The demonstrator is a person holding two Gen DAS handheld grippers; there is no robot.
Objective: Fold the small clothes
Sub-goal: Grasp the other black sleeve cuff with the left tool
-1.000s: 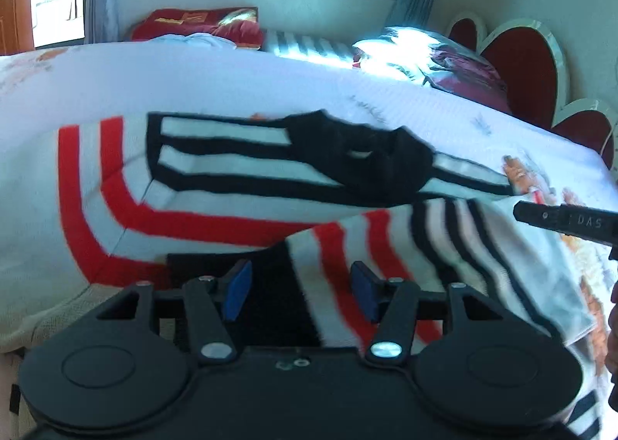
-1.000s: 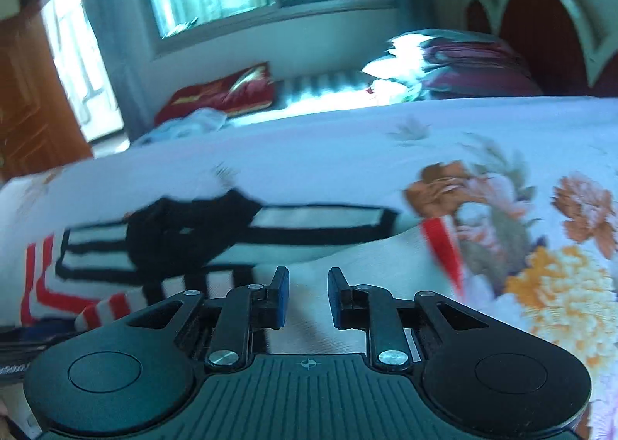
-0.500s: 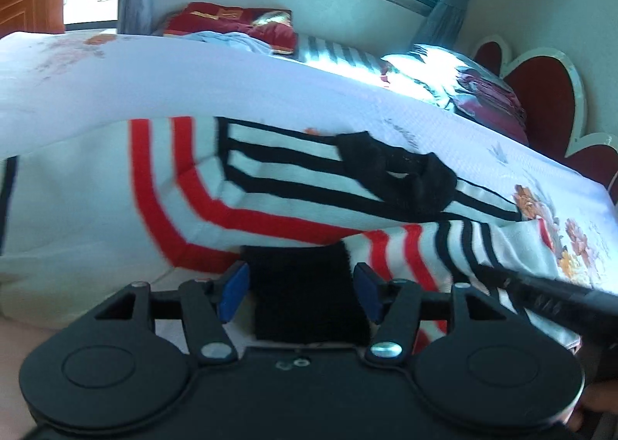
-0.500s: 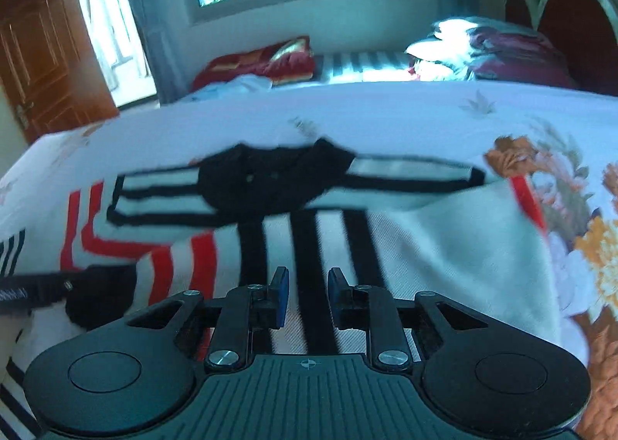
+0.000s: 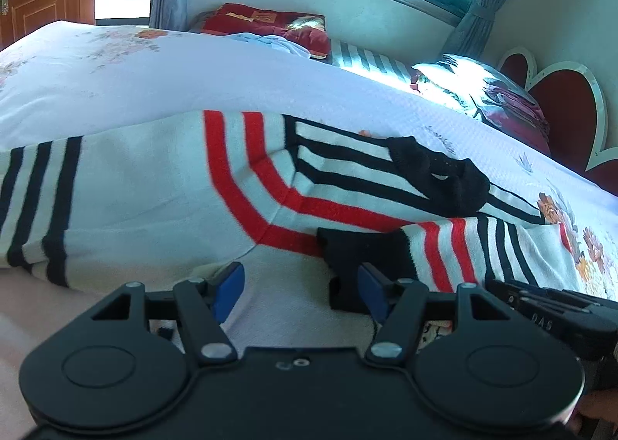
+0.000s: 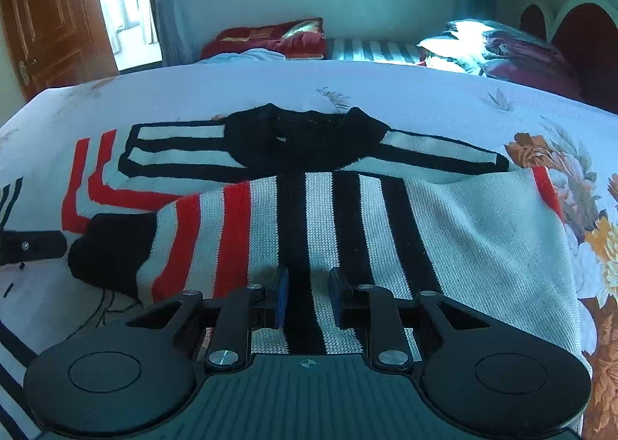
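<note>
A white knit sweater [image 5: 154,200] with red and black stripes lies flat on the bed, its black collar [image 6: 305,139] at the far side. One sleeve [image 6: 386,216] is folded across the body, and its black cuff [image 5: 359,251] rests on the chest. My left gripper [image 5: 299,285] hovers at the cuff with its jaws opening. The cuff lies against the right pad, and the pads do not press on it. My right gripper [image 6: 309,293] is shut on the sleeve's striped middle, low over the sweater. Its tip shows in the left wrist view [image 5: 540,308].
The bed [image 6: 425,100] has a pale floral sheet. Pillows [image 5: 483,88] and a red heart-shaped headboard [image 5: 567,104] stand at the far right. A red cushion [image 5: 266,21] lies under the window. A wooden door [image 6: 50,15] is at the left. A person's hand [image 5: 595,409] shows at the corner.
The sleeve has been carried leftward across the sweater's body. My left jaws have spread wider and the cuff now lies loose by the right pad. Both grippers shifted sideways.
</note>
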